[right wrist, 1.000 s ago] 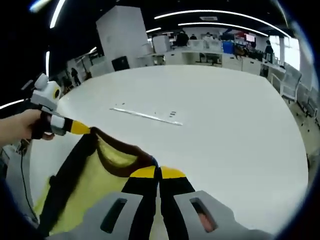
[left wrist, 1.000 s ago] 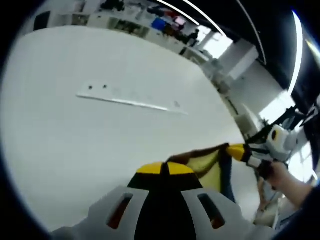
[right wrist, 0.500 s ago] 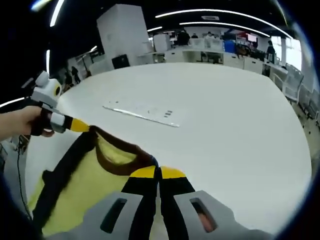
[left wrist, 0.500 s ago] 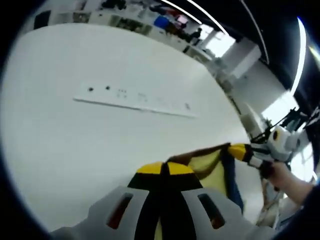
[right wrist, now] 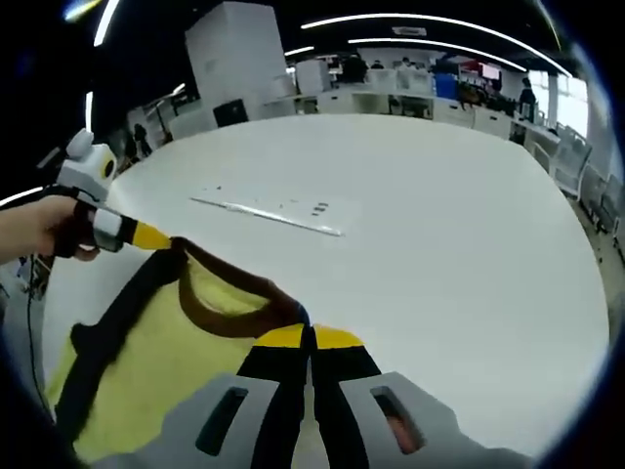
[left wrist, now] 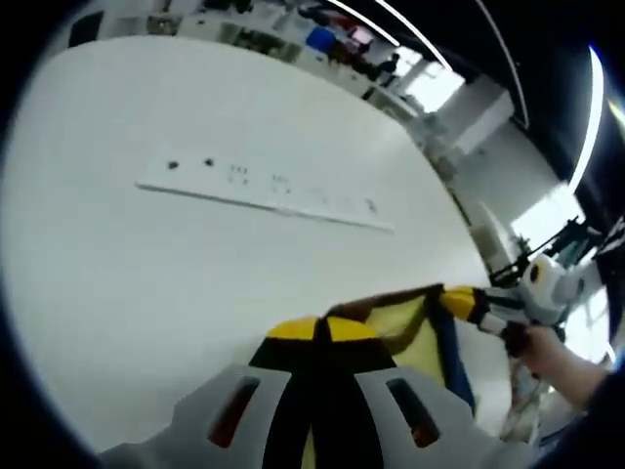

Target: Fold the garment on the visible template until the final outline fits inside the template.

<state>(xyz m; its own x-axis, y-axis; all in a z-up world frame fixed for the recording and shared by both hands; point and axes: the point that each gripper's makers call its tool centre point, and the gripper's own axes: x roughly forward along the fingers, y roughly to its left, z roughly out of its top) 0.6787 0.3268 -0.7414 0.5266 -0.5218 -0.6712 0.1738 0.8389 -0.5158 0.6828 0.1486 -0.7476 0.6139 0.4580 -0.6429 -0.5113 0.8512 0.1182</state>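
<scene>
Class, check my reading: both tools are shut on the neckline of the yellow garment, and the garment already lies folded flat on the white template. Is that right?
Not quite. In the right gripper view the yellow garment hangs stretched between the left tool and the right tool, unfolded. The white template lies bare farther across the table. Both tools are indeed shut on the neckline.

I see a broad white table [right wrist: 469,244] taking up most of the right gripper view, its top bare and matte [left wrist: 146,274]. Beyond the table's far edge runs a row of office desks [right wrist: 410,103] with a blue box [right wrist: 447,90] among them. Off the table's far left corner stands a tall white block [right wrist: 234,59]. Chairs [right wrist: 566,156] sit just off its right edge. Long ceiling light strips [right wrist: 430,20] curve above the table.
</scene>
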